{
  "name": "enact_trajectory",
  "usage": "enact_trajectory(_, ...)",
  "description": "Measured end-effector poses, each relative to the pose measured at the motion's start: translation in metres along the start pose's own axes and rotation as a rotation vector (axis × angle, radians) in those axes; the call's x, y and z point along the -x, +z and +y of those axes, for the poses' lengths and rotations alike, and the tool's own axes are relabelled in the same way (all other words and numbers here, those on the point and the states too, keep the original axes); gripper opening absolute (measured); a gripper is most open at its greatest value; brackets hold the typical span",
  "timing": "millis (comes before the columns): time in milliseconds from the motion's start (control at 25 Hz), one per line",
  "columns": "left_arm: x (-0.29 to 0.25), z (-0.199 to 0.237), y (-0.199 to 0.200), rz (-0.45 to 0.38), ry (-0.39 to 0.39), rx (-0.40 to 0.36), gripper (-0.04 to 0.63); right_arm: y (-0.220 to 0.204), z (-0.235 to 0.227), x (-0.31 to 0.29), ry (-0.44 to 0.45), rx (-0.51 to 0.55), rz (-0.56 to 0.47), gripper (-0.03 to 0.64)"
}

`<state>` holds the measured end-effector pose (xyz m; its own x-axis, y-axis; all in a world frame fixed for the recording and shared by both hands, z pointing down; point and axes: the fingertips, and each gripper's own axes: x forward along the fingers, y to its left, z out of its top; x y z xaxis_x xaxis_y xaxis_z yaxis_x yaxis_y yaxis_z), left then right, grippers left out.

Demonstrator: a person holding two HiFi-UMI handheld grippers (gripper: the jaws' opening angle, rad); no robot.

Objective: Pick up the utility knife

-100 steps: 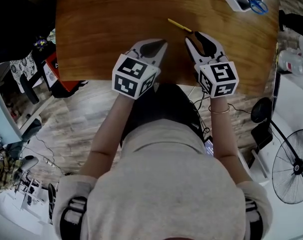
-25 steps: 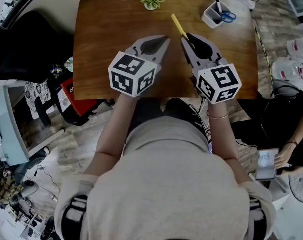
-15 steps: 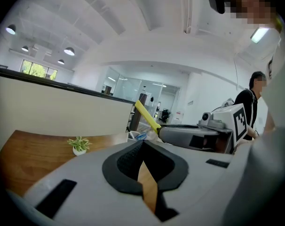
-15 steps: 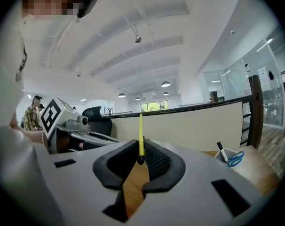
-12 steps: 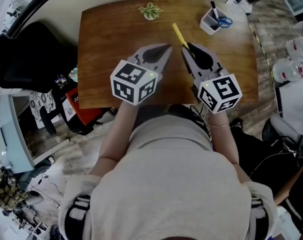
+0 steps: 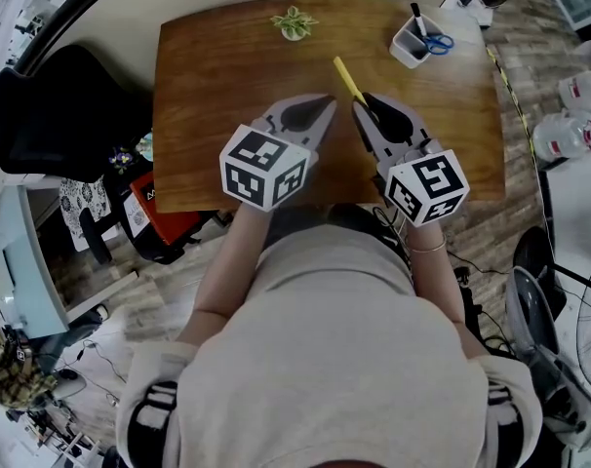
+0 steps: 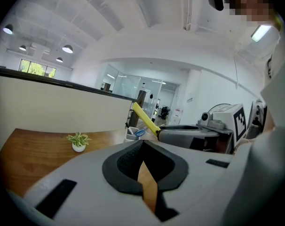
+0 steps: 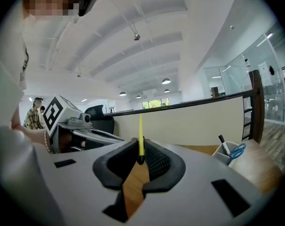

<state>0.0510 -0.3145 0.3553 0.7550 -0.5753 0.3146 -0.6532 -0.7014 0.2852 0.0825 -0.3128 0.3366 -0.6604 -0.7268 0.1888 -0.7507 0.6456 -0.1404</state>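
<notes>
The yellow utility knife [image 6: 348, 78] sticks out forward from my right gripper [image 6: 362, 102], which is shut on its near end above the wooden table [image 6: 208, 86]. In the right gripper view the knife [image 8: 141, 135] stands as a thin yellow strip pinched between the black pads [image 8: 154, 160]. My left gripper [image 6: 327, 100] hovers just to the left, shut with nothing in it. Seen from the left gripper view, the knife [image 7: 145, 118] slants up from the right gripper [image 7: 189, 133].
A small potted plant [image 6: 294, 21] stands at the table's far edge. A white pen holder [image 6: 413, 42] with blue scissors and a marker sits at the far right corner. A black chair and clutter lie on the floor to the left, and bottles to the right.
Since the earliest frame the view has pulled back from the table, and the knife is now held off it by the right gripper. Over the last second neither gripper has visibly moved.
</notes>
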Motion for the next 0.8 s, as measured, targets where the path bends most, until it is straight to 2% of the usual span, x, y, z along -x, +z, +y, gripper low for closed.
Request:
enact_trajectory(280,-0.0005,0.0024,-0.007,0.012,0.001,0.032,0.014,-0.0059,0.0073,-0.0008,0.03,0.011,0.019,0.061)
enact_trajectory(800,-0.0028,-0.0024,-0.0068,0.012,-0.009,0.036,0.014,-0.0089,0.0069,0.0038,0.029,0.019,0.033,0.061)
